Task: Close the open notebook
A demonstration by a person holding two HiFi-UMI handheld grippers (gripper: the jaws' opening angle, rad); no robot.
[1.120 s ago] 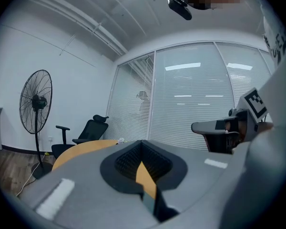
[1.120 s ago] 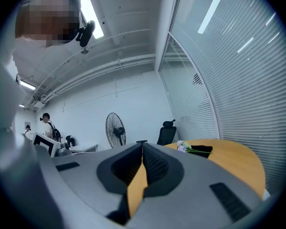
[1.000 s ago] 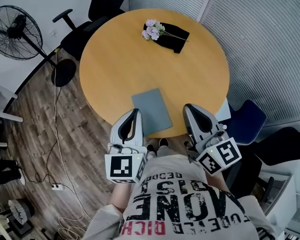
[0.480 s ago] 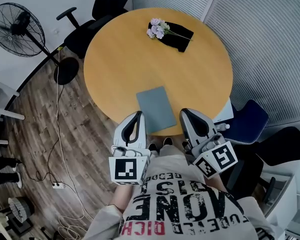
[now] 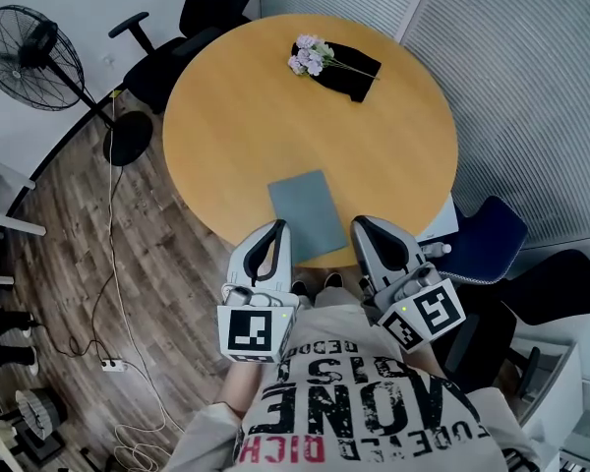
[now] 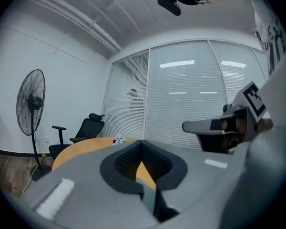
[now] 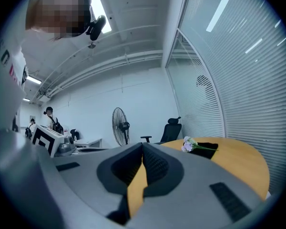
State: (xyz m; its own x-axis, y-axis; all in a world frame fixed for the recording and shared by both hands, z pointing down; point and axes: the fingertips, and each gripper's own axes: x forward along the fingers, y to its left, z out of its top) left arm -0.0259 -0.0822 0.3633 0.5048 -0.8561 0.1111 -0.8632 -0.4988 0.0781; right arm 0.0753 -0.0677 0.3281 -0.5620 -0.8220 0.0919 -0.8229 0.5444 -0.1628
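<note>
A grey-blue notebook (image 5: 308,214) lies flat and closed on the round wooden table (image 5: 246,116), close to its near edge. My left gripper (image 5: 278,226) is held level just short of the table edge, left of the notebook, with its jaws shut and empty. My right gripper (image 5: 359,222) is held the same way right of the notebook, also shut on nothing. Neither touches the notebook. In the left gripper view the left gripper (image 6: 142,144) shows closed jaws with the table beyond. The right gripper (image 7: 143,149) looks across the table in the right gripper view.
Purple flowers (image 5: 310,55) lie on a black cloth (image 5: 352,73) at the table's far side. A standing fan (image 5: 29,47) and a black office chair (image 5: 192,23) are at the left, a blue chair (image 5: 487,239) at the right. A cable (image 5: 113,264) runs over the wood floor.
My right gripper has drawn slightly back and down toward my body. The left gripper and the notebook stay where they were.
</note>
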